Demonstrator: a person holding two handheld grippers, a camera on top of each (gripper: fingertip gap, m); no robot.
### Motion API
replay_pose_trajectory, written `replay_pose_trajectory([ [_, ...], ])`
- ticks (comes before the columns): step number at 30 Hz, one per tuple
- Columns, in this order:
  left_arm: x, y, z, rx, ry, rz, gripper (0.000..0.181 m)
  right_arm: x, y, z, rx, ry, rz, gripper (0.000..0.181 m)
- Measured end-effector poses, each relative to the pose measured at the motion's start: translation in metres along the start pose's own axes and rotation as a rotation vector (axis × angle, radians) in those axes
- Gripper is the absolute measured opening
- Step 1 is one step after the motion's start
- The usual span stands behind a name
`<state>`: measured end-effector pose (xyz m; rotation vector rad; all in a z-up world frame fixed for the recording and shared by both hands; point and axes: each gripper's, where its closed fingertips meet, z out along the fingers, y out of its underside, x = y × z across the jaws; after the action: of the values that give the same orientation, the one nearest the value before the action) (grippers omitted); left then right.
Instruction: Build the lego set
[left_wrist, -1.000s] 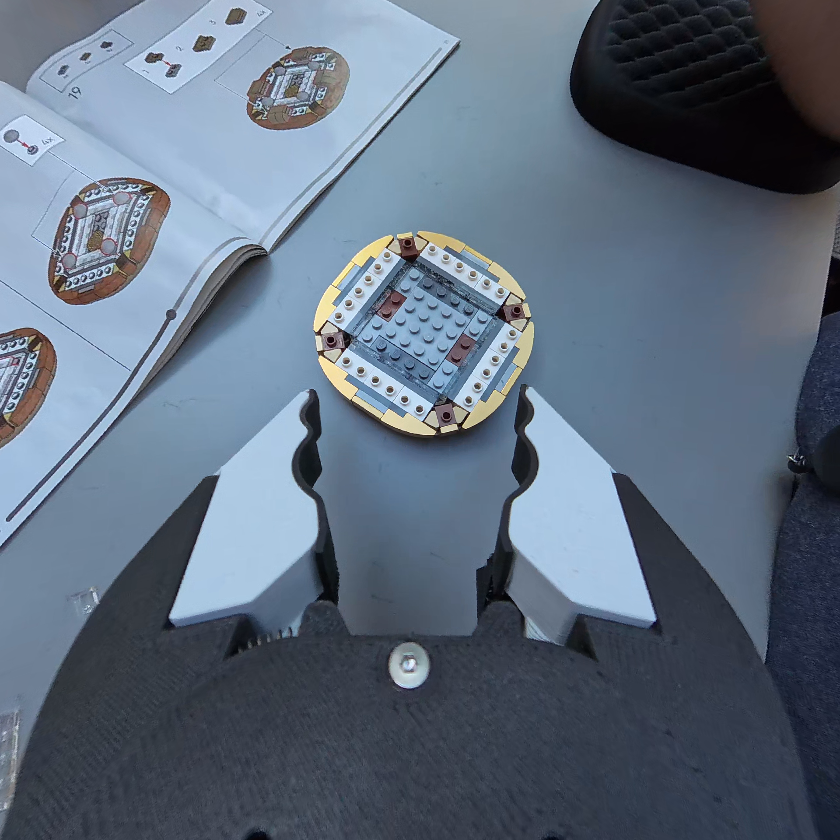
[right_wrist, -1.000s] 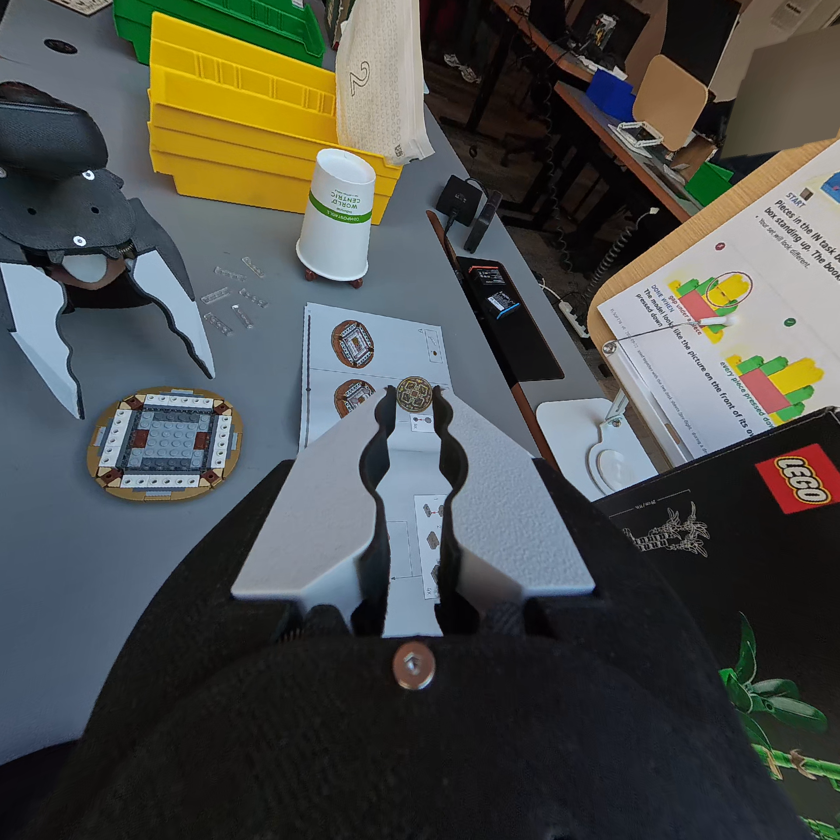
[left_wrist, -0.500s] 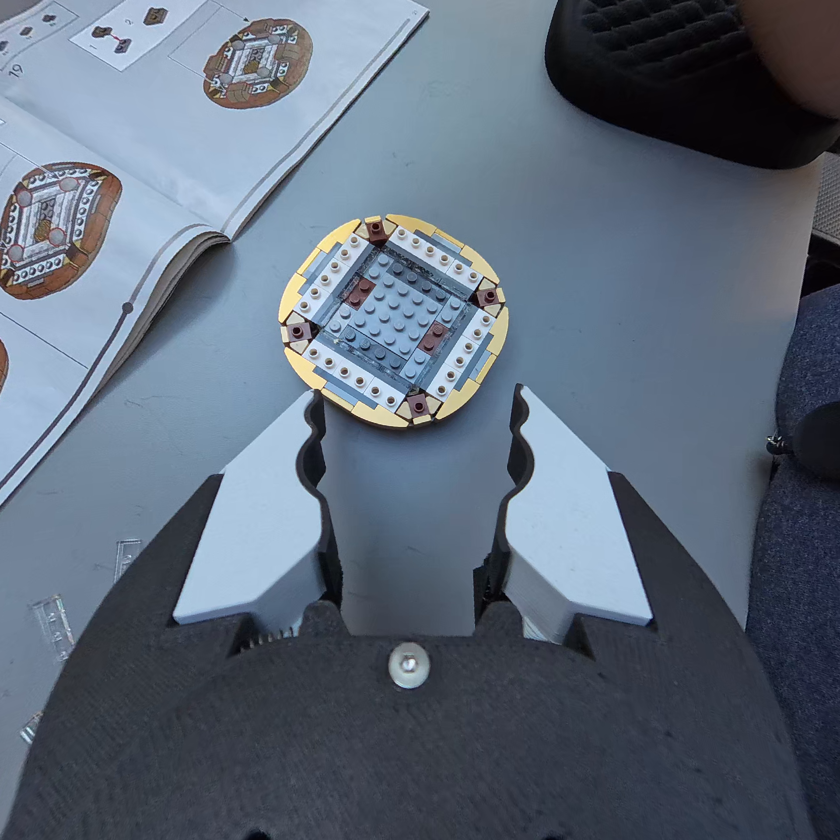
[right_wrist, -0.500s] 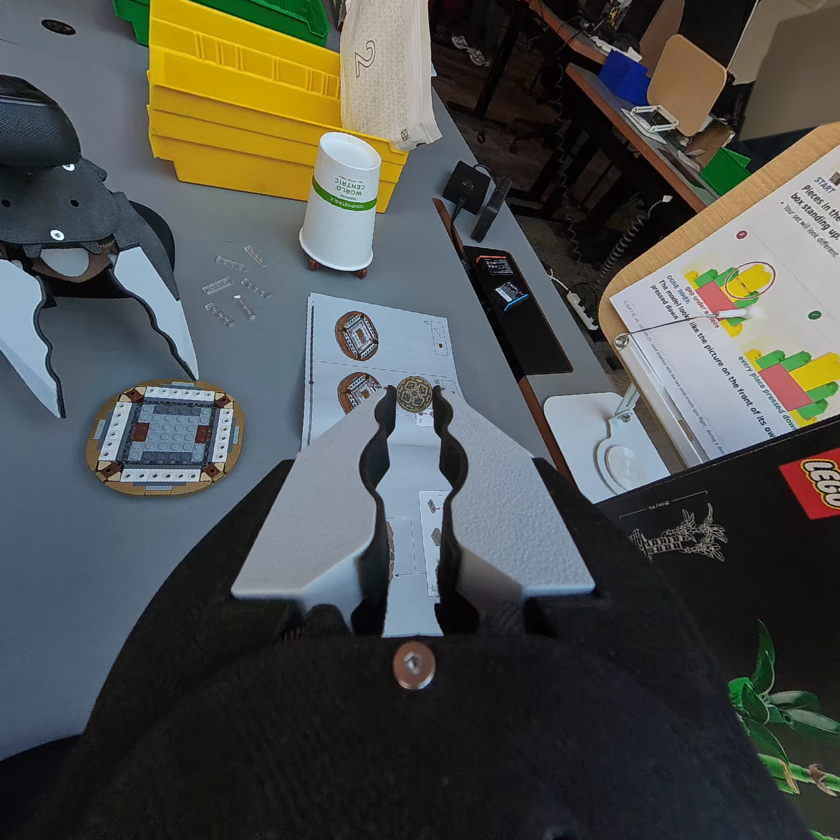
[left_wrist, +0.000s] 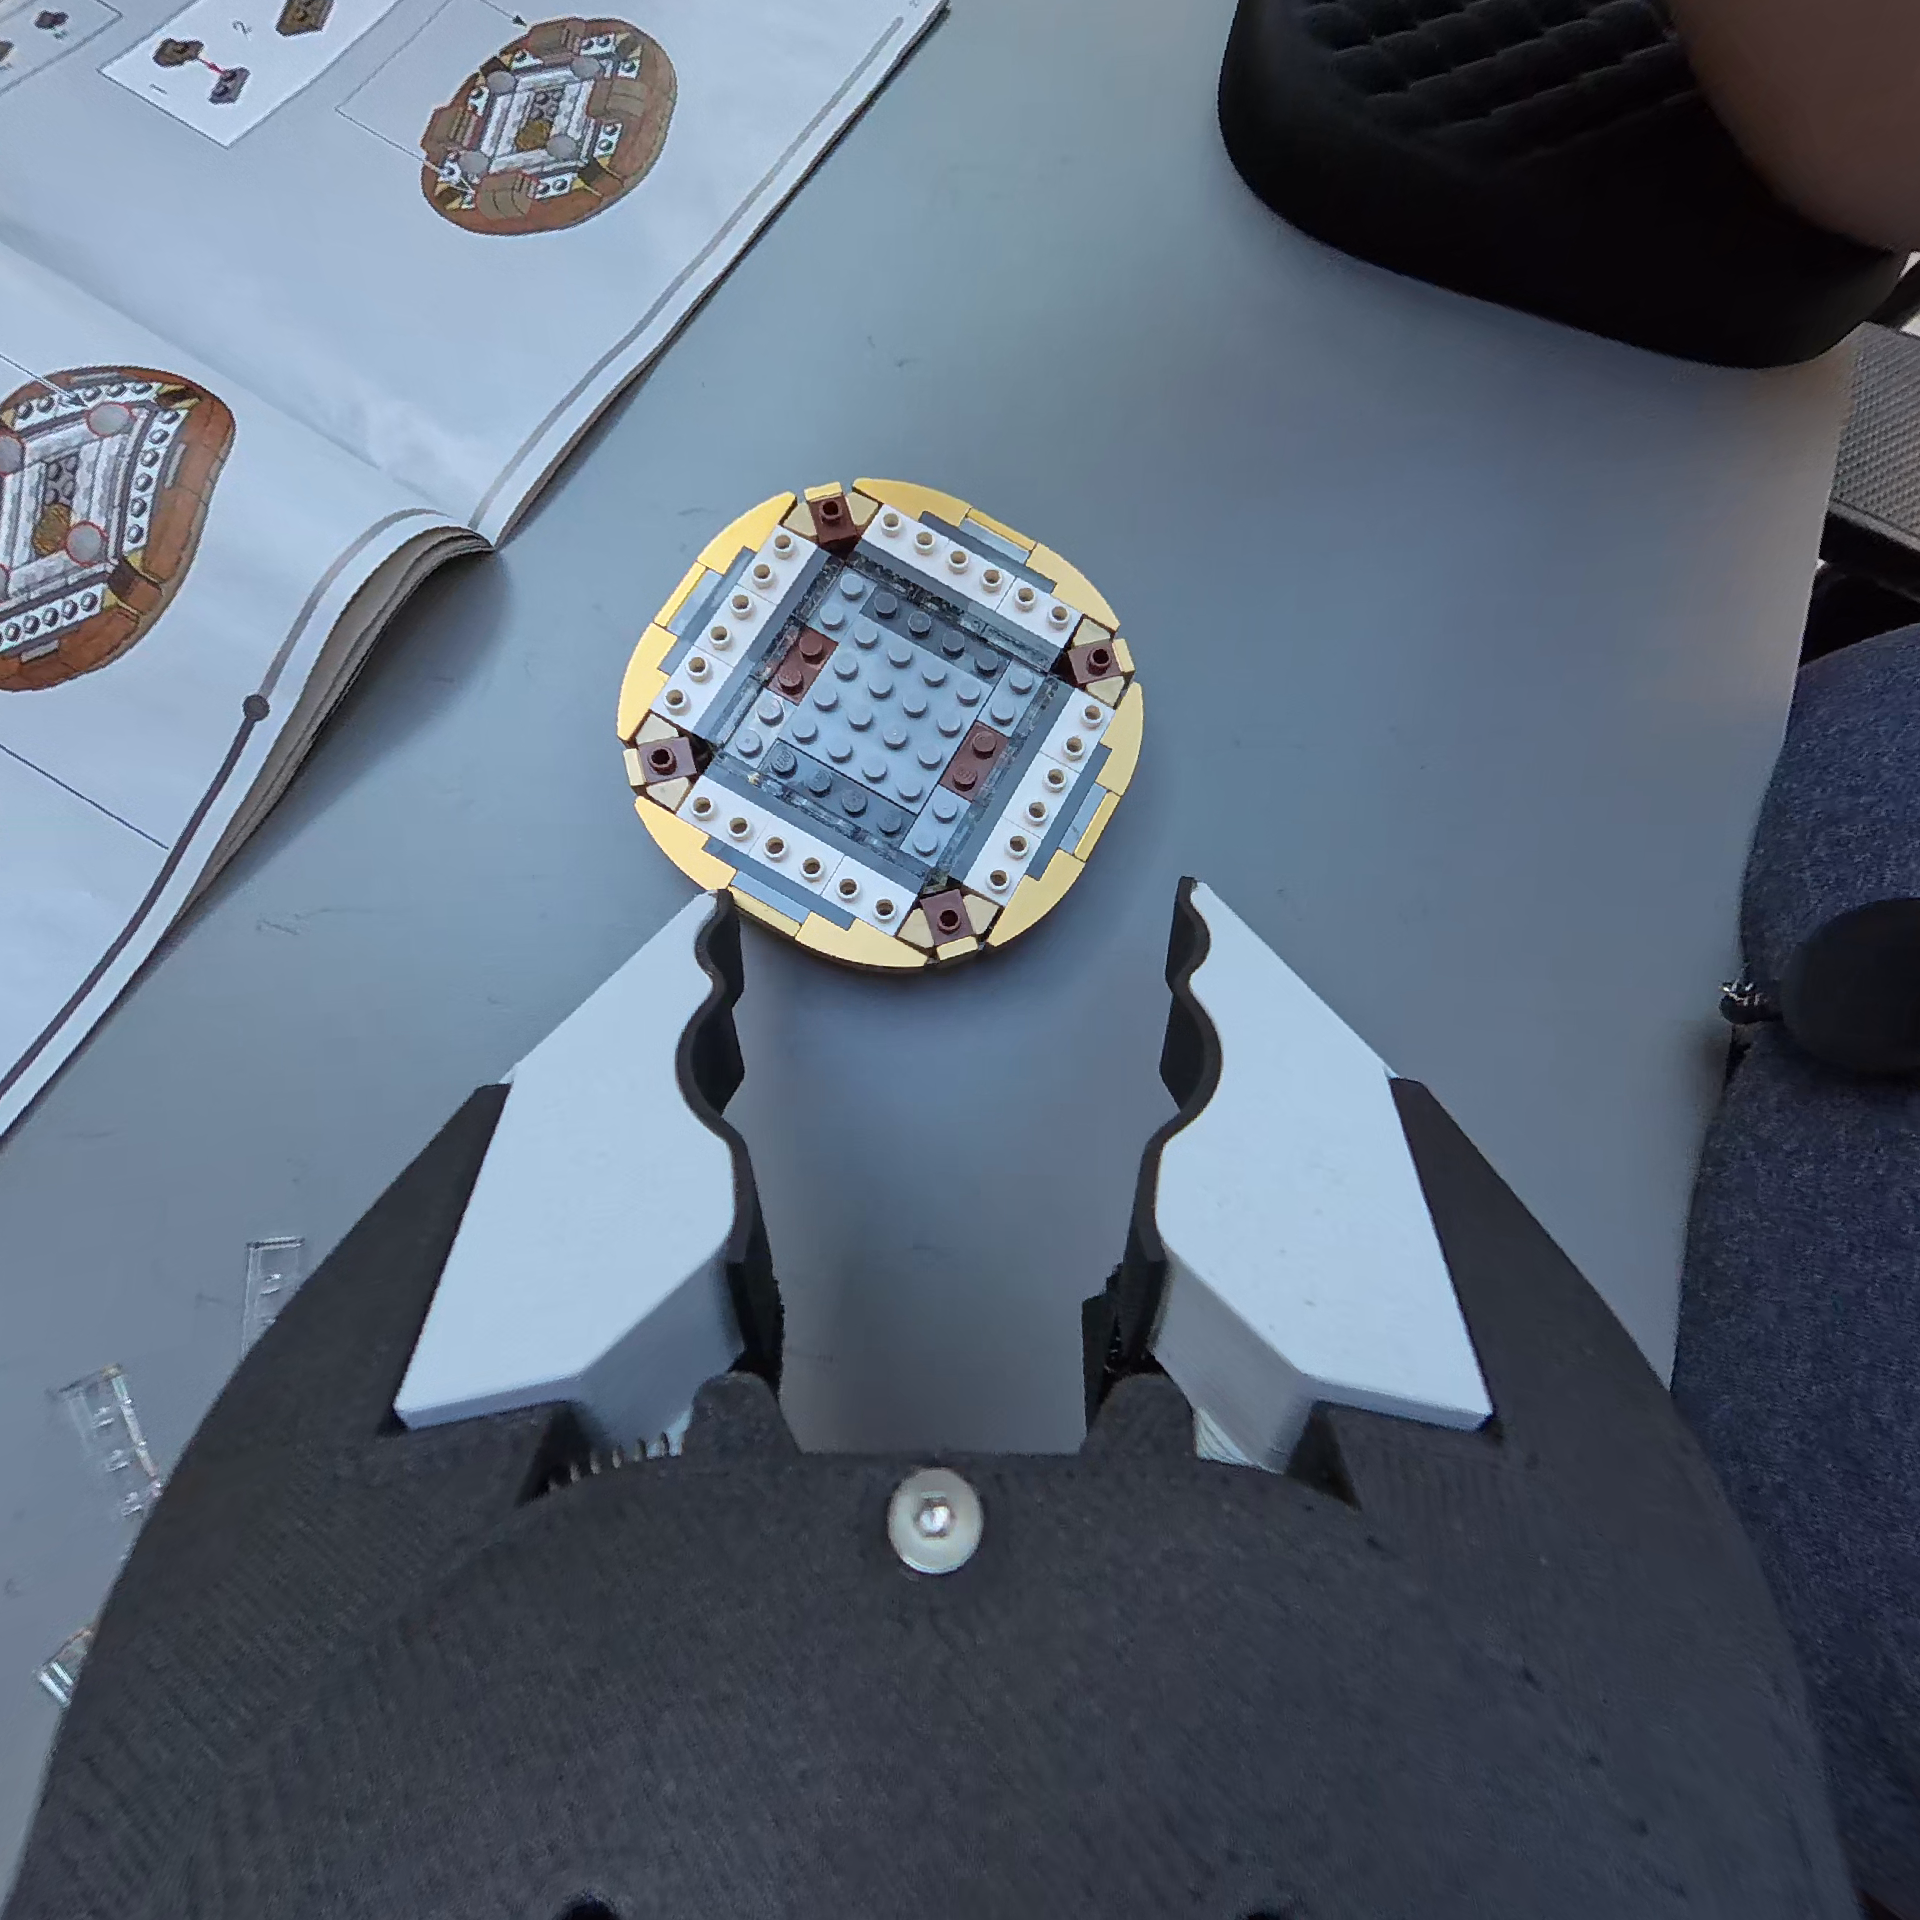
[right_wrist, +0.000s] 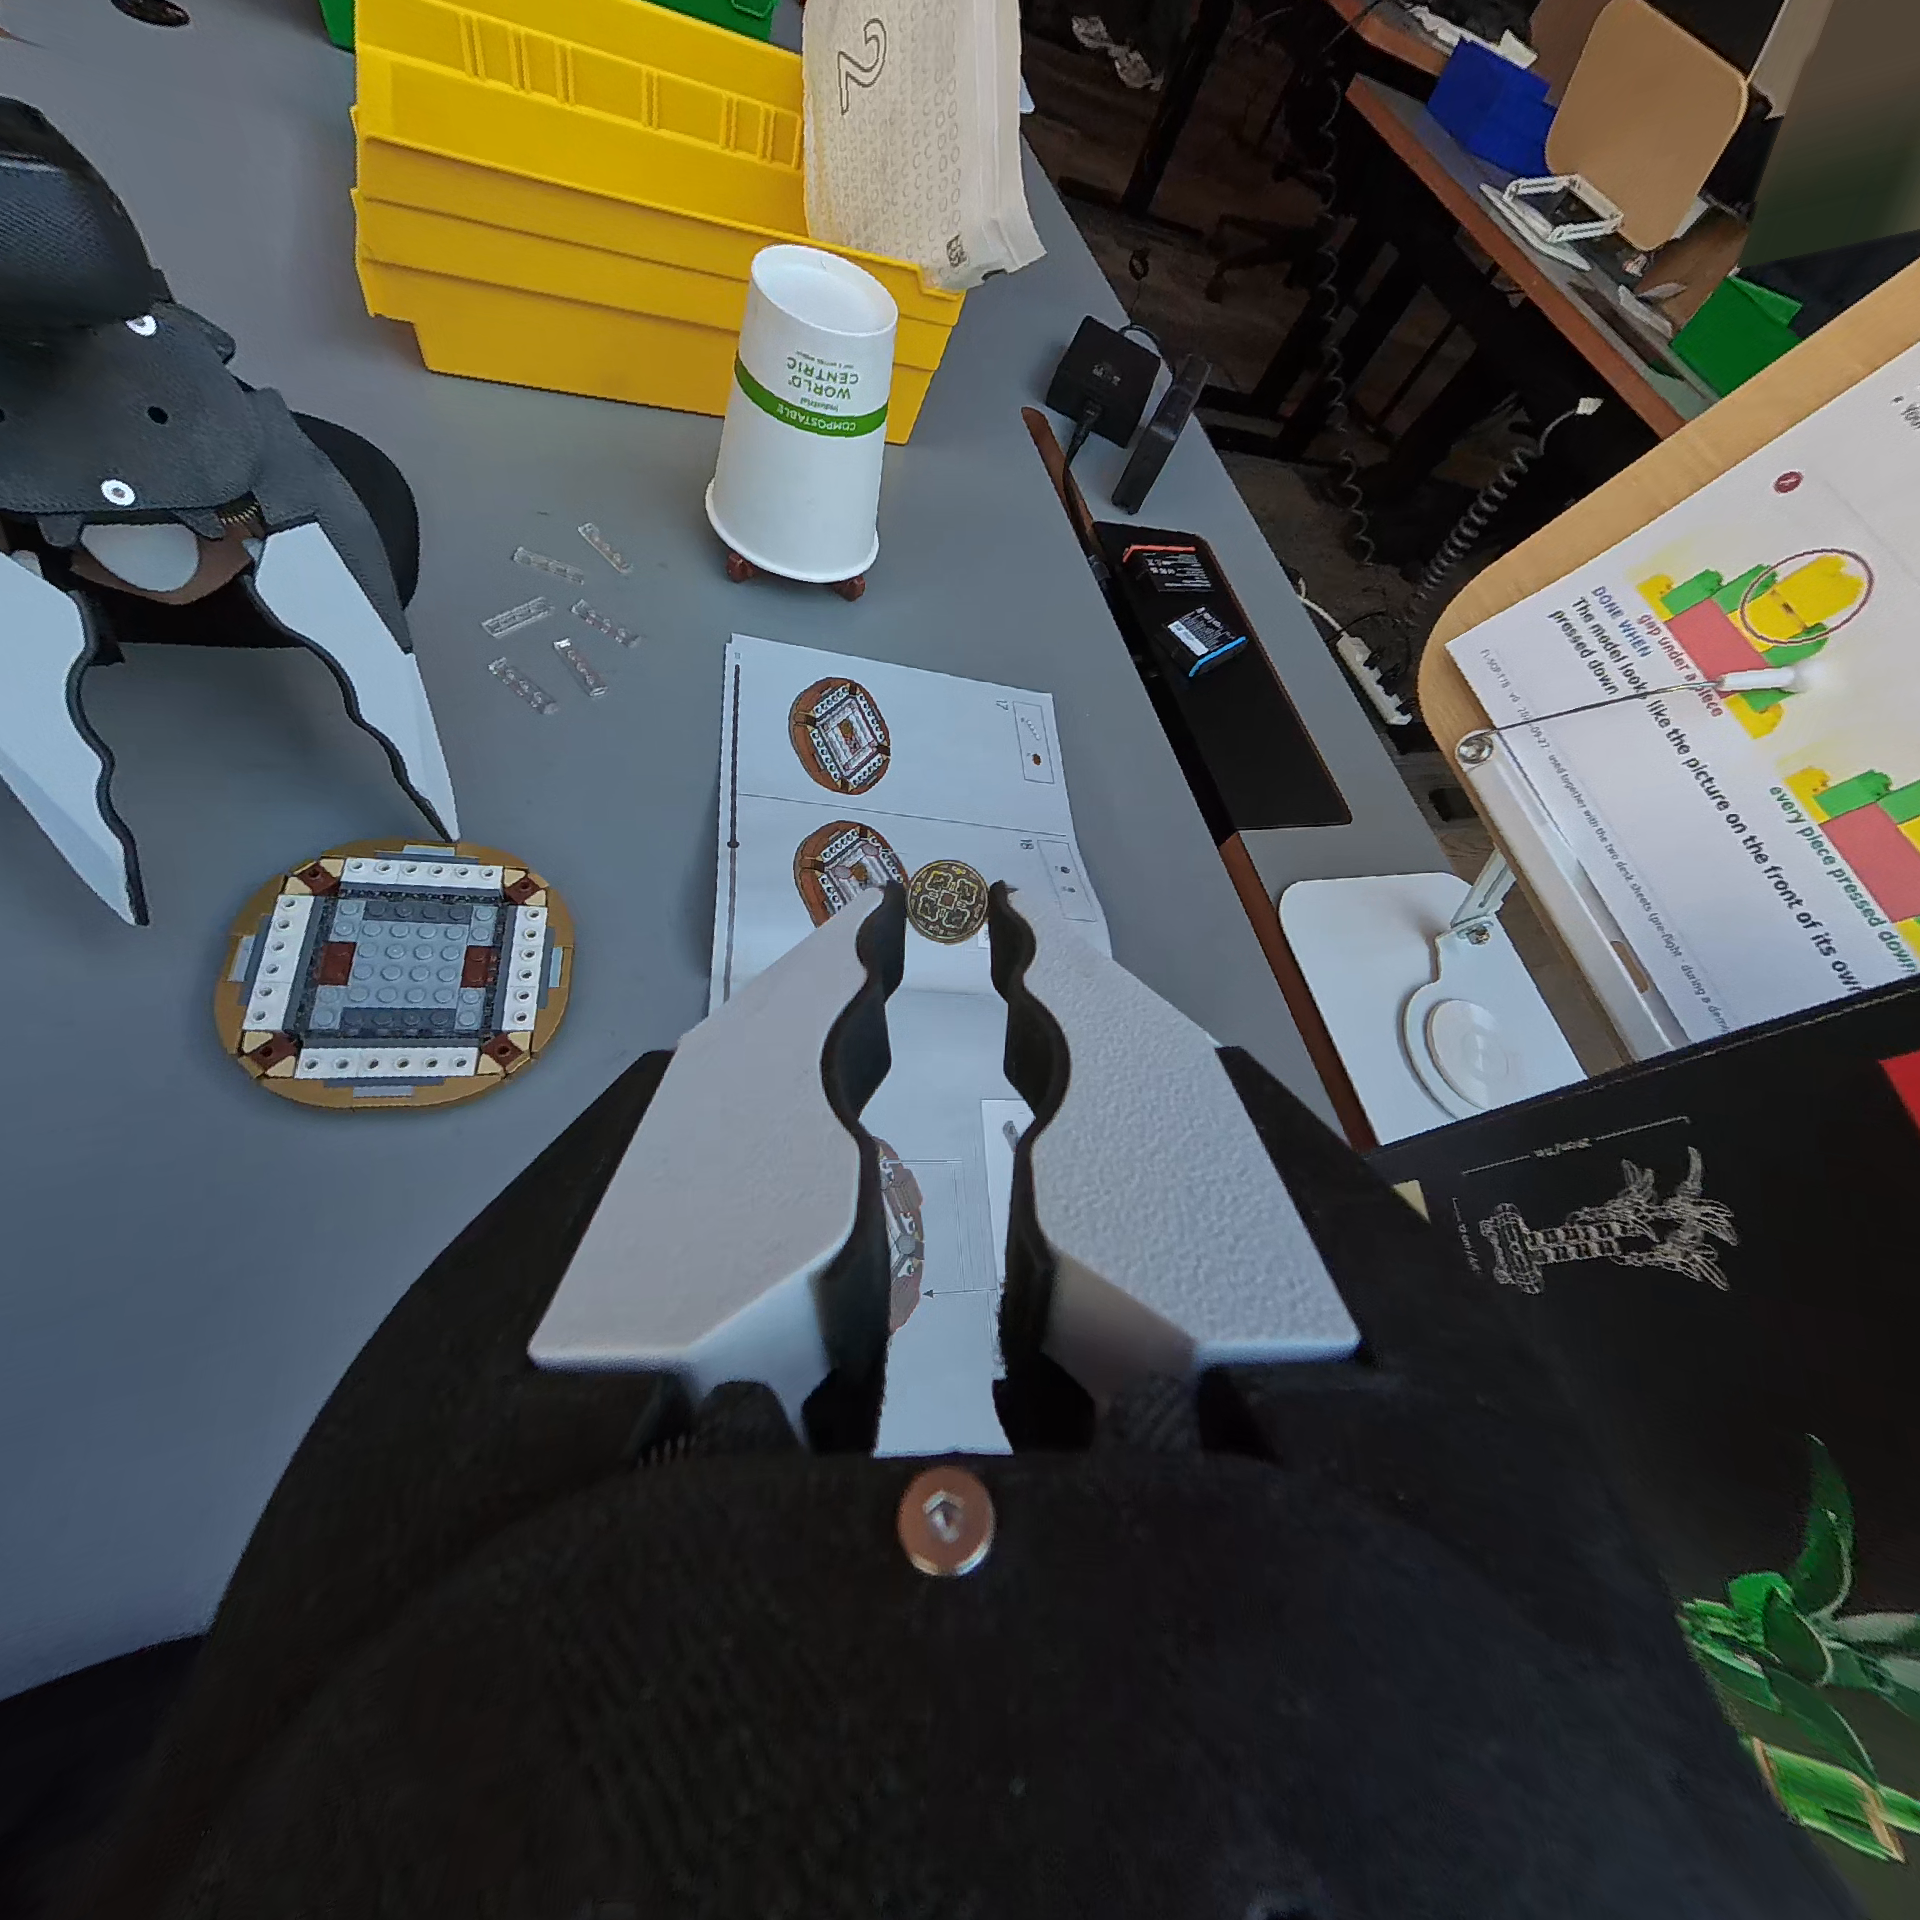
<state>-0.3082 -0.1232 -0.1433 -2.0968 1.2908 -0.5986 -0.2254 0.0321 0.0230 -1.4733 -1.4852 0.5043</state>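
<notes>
A round lego base (left_wrist: 881, 724) with a gold rim, white studded borders and a grey centre lies flat on the grey table (left_wrist: 1299, 644). It also shows in the right wrist view (right_wrist: 393, 975). My left gripper (left_wrist: 954, 914) is open and empty, its tips just short of the base's near edge. It shows at the left of the right wrist view (right_wrist: 281, 873). My right gripper (right_wrist: 948, 902) is shut on a small round patterned gold-and-black tile (right_wrist: 948, 902), held above the open instruction booklet (right_wrist: 894, 790).
Several clear lego strips (right_wrist: 566, 623) lie behind the base. An upturned white paper cup (right_wrist: 805, 416) and yellow bins (right_wrist: 582, 197) stand further back. A black lego box (right_wrist: 1662, 1403) and a clipboard sheet (right_wrist: 1714, 748) are at the right. The booklet (left_wrist: 312, 312) lies left of the base. There is about 25 centimetres between the tips of the two grippers.
My left gripper has moved closer to the base, which now sits nearer its tips. My right gripper, still holding the tile, has shifted slightly over the booklet.
</notes>
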Motion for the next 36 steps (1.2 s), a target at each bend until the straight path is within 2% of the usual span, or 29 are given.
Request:
replay_pose_trajectory([
  [3,0.001,0.0,0.0,-0.003,0.003,-0.001,0.082,-0.016,0.014,0.008,-0.056,-0.111,0.039,0.015],
  [8,0.004,0.001,-0.001,-0.012,0.012,-0.006,0.081,-0.061,0.066,0.025,-0.287,-0.361,0.075,0.015],
  [11,0.007,0.003,-0.002,-0.012,0.014,0.002,0.078,-0.08,0.08,0.034,-0.36,-0.459,0.091,0.015],
  [15,-0.015,0.004,-0.008,-0.015,-0.085,0.067,0.095,-0.089,0.085,0.044,-0.401,-0.487,0.082,0.015],
  [20,-0.012,-0.023,-0.005,0.098,0.063,0.131,0.099,-0.094,0.085,0.046,-0.421,-0.496,0.079,0.015],
  [23,-0.013,-0.022,0.008,0.055,0.099,0.177,0.112,-0.094,0.084,0.042,-0.416,-0.49,0.083,0.015],
  [26,-0.016,-0.014,0.022,-0.011,0.097,0.219,0.114,-0.092,0.084,0.038,-0.415,-0.482,0.097,0.015],
  [31,-0.016,-0.011,0.034,-0.018,0.087,0.204,0.111,-0.087,0.081,0.033,-0.395,-0.468,0.101,0.015],
  [36,-0.013,-0.009,0.034,-0.001,0.072,0.168,0.105,-0.083,0.081,0.032,-0.38,-0.46,0.106,0.015],
])
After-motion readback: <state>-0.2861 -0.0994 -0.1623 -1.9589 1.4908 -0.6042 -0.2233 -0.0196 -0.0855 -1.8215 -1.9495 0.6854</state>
